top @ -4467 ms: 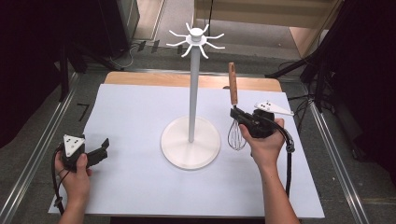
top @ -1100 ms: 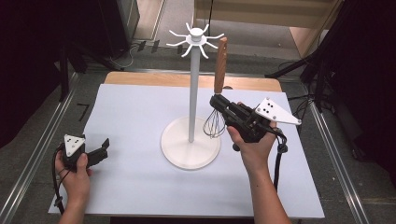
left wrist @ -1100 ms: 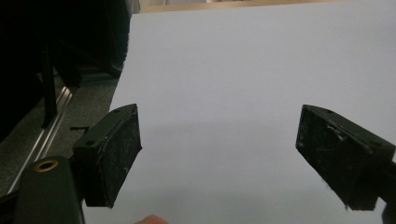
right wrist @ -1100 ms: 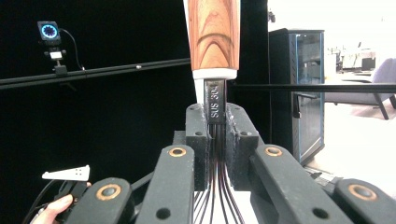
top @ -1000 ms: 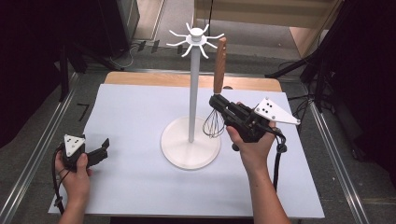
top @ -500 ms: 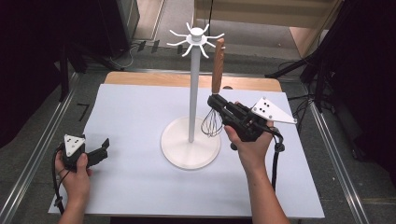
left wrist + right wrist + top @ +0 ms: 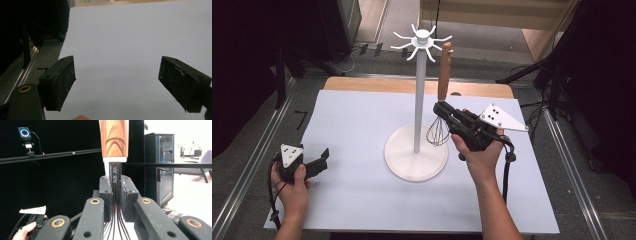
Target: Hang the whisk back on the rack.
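A whisk with a wooden handle (image 7: 444, 72) and wire head (image 7: 438, 134) stands upright just right of the white stand's pole (image 7: 417, 100). My right gripper (image 7: 443, 111) is shut on the whisk's metal neck, handle up and wires hanging below. In the right gripper view the pads (image 7: 105, 195) clamp the stamped steel collar under the handle (image 7: 114, 137). The handle's top reaches close to the stand's hooks (image 7: 422, 39). My left gripper (image 7: 319, 159) rests at the table's left front, open, with bare white surface between its pads (image 7: 60, 82).
The stand's round white base (image 7: 416, 152) sits mid-table on a white sheet (image 7: 352, 115). A wooden table edge (image 7: 377, 85) runs along the back. Metal rails (image 7: 257, 165) flank both sides, with dark equipment and cables beyond.
Since the earliest frame my right gripper has carried the whisk left and upward, next to the stand's pole. Over the last second it has barely shifted. The left hand has stayed put.
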{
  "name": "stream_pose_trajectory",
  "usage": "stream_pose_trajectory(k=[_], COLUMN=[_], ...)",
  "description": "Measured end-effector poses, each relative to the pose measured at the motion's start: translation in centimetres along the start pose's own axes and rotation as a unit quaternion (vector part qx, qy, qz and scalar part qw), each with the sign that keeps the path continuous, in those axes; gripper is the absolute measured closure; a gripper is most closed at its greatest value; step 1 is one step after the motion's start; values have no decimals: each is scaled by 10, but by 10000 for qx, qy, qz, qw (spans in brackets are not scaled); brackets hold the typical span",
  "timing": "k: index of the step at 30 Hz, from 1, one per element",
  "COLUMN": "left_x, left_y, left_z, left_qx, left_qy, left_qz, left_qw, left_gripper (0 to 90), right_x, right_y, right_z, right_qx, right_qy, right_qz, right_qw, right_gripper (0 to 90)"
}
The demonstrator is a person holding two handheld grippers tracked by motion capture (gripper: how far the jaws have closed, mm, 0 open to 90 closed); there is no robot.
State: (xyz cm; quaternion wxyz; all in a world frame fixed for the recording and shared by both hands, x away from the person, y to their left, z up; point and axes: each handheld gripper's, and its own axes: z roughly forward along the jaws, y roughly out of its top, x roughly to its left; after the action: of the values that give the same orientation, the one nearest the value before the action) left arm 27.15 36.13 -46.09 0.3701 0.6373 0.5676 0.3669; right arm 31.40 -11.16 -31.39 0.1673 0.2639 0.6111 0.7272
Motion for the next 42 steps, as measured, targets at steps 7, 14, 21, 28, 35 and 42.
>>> stream_pose_trajectory(k=[7, 14, 21, 28, 35, 42], left_x=[0, 0, 0, 0, 0, 0], left_y=[0, 0, 0, 0, 0, 0], left_z=[0, 0, 0, 0, 0, 0], left_qx=[3, 7, 5, -2, 1, 13], left_qy=[-1, -6, 1, 5, 6, 17], left_qz=[1, -1, 0, 4, 7, 27], left_qw=[10000, 10000, 10000, 10000, 10000, 10000], left_gripper=[149, 149, 148, 148, 148, 149], right_x=[-1, -1, 0, 1, -9, -16], right_y=[-3, -4, 0, 3, -2, -8], right_z=[4, 3, -1, -9, -19, -28], right_qx=[29, 29, 77, 87, 131, 282], right_qy=[-39, -48, -172, -374, -784, -1095], right_qz=[-41, -95, 56, 73, 42, -131], right_qw=[10000, 9999, 9998, 9992, 9968, 9935], right_gripper=[828, 827, 540, 344, 285, 284])
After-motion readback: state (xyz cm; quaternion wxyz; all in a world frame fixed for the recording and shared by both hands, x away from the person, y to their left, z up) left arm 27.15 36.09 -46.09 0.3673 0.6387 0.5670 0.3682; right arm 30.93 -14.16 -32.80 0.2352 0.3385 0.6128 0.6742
